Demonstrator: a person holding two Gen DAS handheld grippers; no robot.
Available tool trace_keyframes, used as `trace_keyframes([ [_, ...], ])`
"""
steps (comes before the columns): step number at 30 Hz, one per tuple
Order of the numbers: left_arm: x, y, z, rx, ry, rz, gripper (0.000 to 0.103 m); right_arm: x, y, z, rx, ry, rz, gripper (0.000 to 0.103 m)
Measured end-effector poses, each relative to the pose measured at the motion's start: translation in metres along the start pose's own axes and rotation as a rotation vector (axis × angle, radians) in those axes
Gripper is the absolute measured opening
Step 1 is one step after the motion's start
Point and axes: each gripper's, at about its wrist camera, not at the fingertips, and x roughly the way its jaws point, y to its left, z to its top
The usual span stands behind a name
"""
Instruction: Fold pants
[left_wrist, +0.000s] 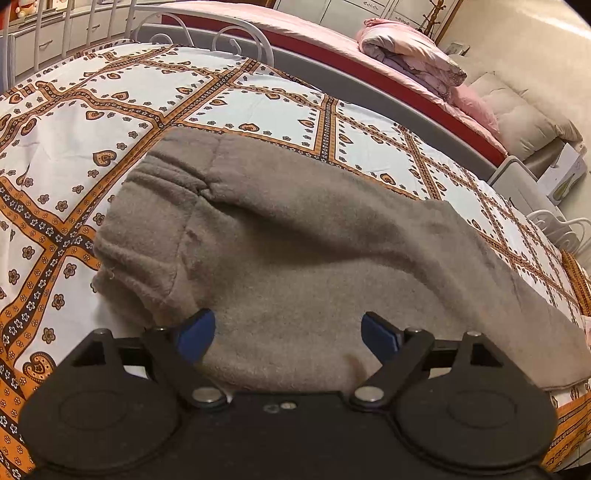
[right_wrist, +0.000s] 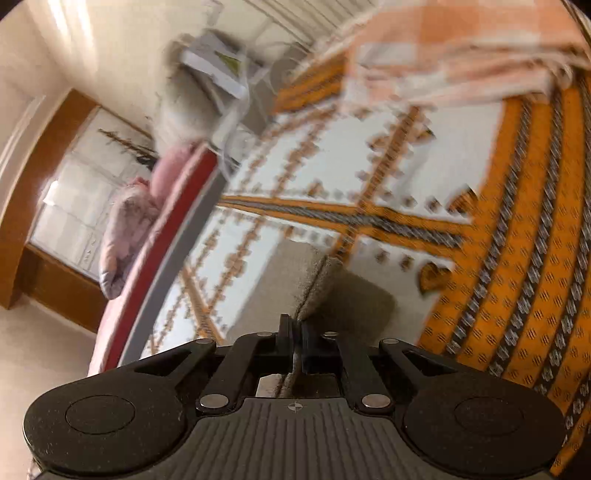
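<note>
While left gripper (left_wrist: 288, 334) gapes, right gripper (right_wrist: 295, 341) pinches pants (left_wrist: 295, 236)

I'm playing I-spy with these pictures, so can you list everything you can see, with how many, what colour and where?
pants: one, grey-brown fleece, lying on the bedspread; one edge pinched in the right gripper
bedspread: one, white with orange and brown hearts and flowers, covering the near bed
headboard: one, white metal scrolls, far end of the near bed
second bed: one, pink sheet, red and grey side, beyond the near bed
quilt: one, pink and lilac, folded on the second bed
pillow: one, beige, at the end of the second bed
box: one, white, beside the pillow
cabinets: white, along the far wall
left gripper: one, black with blue pads, open over the pants
right gripper: one, black, shut on the pants
</note>
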Motion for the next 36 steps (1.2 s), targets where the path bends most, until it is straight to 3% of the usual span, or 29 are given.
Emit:
trace_keyframes([
  [5, 0.0, 0.0, -0.001, -0.003, -0.004, -0.003, 0.08, 0.014, -0.015, 0.001, 0.039, 0.039, -0.081, 0.005],
  [7, 0.0, -0.001, -0.001, 0.001, -0.003, -0.003, 0.08, 0.005, -0.022, 0.002, 0.099, 0.005, -0.049, 0.007],
  [10, -0.001, 0.0, -0.001, 0.0, -0.004, -0.005, 0.08, -0.014, -0.014, 0.005, 0.065, -0.072, -0.033, 0.008],
  [17, -0.001, -0.001, -0.001, -0.001, -0.004, -0.002, 0.08, -0.018, -0.027, 0.012, 0.127, -0.051, -0.039, 0.011],
  [18, -0.001, -0.001, -0.001, 0.0, -0.004, -0.001, 0.08, -0.017, -0.028, 0.011, 0.134, -0.04, -0.041, 0.02],
  [19, -0.001, -0.002, -0.001, 0.001, -0.003, 0.0, 0.08, -0.016, -0.03, 0.011, 0.137, -0.034, -0.039, 0.037],
  [21, -0.001, -0.002, -0.001, 0.001, -0.003, 0.001, 0.08, -0.014, -0.03, 0.007, 0.132, -0.03, -0.055, 0.055],
  [22, -0.001, -0.002, -0.001, 0.001, -0.003, 0.001, 0.08, -0.011, -0.029, 0.006, 0.128, -0.027, -0.058, 0.057],
  [28, -0.002, -0.002, -0.002, 0.002, -0.003, 0.002, 0.08, 0.015, -0.025, 0.009, 0.077, 0.011, -0.067, 0.055],
  [29, -0.002, -0.002, -0.002, 0.002, -0.003, 0.002, 0.08, 0.018, -0.021, 0.01, 0.049, 0.015, -0.077, 0.048],
  [30, -0.002, -0.002, -0.002, 0.002, -0.003, 0.002, 0.08, 0.02, -0.018, 0.011, 0.018, 0.015, -0.097, 0.018],
  [33, -0.002, -0.002, -0.002, 0.002, -0.004, 0.002, 0.08, 0.021, -0.004, 0.013, -0.118, 0.021, -0.121, 0.016],
  [36, -0.002, -0.003, -0.002, 0.002, -0.004, 0.001, 0.08, 0.001, 0.033, 0.006, -0.366, -0.066, -0.094, 0.016],
])
